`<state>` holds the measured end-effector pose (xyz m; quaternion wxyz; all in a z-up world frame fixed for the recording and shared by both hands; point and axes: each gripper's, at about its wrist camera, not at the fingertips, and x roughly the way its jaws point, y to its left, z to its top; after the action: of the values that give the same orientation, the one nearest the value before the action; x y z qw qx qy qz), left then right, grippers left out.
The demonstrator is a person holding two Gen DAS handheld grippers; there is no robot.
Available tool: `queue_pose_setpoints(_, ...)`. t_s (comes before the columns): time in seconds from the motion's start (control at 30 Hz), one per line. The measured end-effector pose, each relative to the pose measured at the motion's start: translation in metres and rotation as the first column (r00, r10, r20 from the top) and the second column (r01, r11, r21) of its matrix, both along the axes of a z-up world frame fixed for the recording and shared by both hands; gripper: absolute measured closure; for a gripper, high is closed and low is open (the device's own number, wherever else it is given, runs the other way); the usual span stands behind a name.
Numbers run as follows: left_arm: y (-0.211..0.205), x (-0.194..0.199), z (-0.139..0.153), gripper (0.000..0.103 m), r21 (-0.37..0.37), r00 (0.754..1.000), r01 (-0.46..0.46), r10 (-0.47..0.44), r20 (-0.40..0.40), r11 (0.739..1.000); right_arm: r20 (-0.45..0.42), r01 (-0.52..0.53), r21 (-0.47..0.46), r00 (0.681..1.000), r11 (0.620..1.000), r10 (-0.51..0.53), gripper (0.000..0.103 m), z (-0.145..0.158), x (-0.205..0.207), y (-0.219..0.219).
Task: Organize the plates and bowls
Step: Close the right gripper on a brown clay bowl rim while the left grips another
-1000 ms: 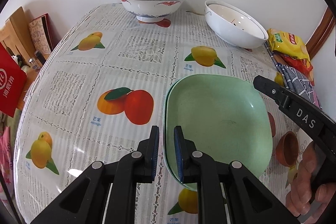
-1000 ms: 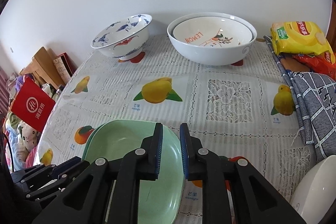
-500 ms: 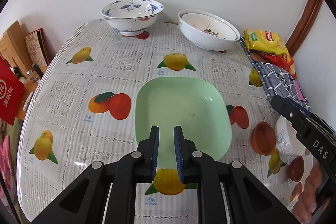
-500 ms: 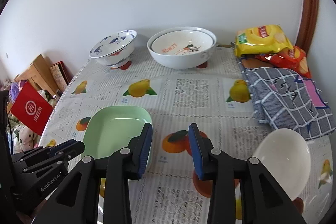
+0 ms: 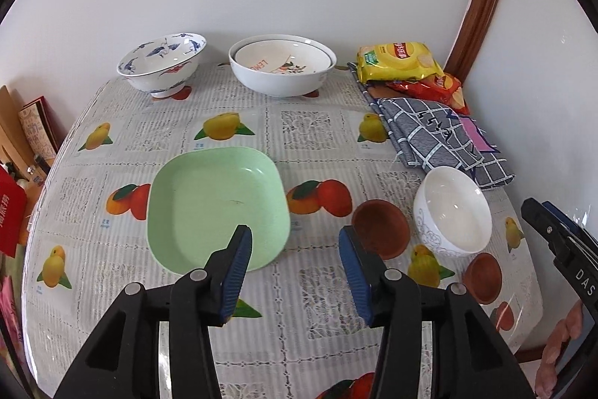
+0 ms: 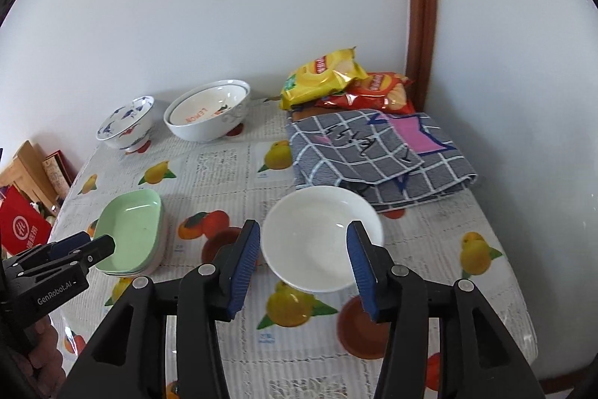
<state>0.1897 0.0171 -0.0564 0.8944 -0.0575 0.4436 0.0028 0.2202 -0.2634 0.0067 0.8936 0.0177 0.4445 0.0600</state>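
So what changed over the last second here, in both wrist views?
Both grippers let go of the green plate and drew back from it. The left gripper and right gripper had been nearly shut at its rim; now their jaws are opening, with nothing between them. The plate lies on the tablecloth. The bowls at the back, white bowl and snack bags kept their places.
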Motion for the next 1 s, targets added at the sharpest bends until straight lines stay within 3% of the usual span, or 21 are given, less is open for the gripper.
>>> queue_pose_setpoints(0.27,-0.033,0.002,-0.007,0.057,-0.008,1.000,0.002,-0.002,0.029,1.000,0.008,0.142,-0.016,0.990,0.990,-0.142,0.054,-0.009,-0.024,-0.071)
queue_pose_setpoints(0.47,-0.049,0.009,-0.018,0.057,0.010,1.000,0.024,-0.024,0.010,1.000,-0.075,0.173,0.017,0.982,0.985,-0.171,0.054,-0.031,-0.029,-0.104)
queue_pose_setpoints(0.7,-0.057,0.027,-0.041,0.057,0.014,0.997,0.021,-0.020,-0.075,1.000,-0.151,0.172,0.010,0.974,0.985,-0.169,0.054,-0.061,-0.027,-0.113)
queue_pose_setpoints(0.87,-0.056,0.036,-0.059,0.046,-0.010,0.994,0.005,-0.006,-0.111,1.000,-0.192,0.156,0.038,0.971,0.987,-0.146,0.054,-0.082,-0.026,-0.113)
queue_pose_setpoints(1.0,-0.059,0.045,-0.067,0.044,-0.002,0.992,-0.001,0.000,-0.126,1.000,-0.207,0.143,0.047,0.970,0.989,-0.130,0.053,-0.096,-0.024,-0.109)
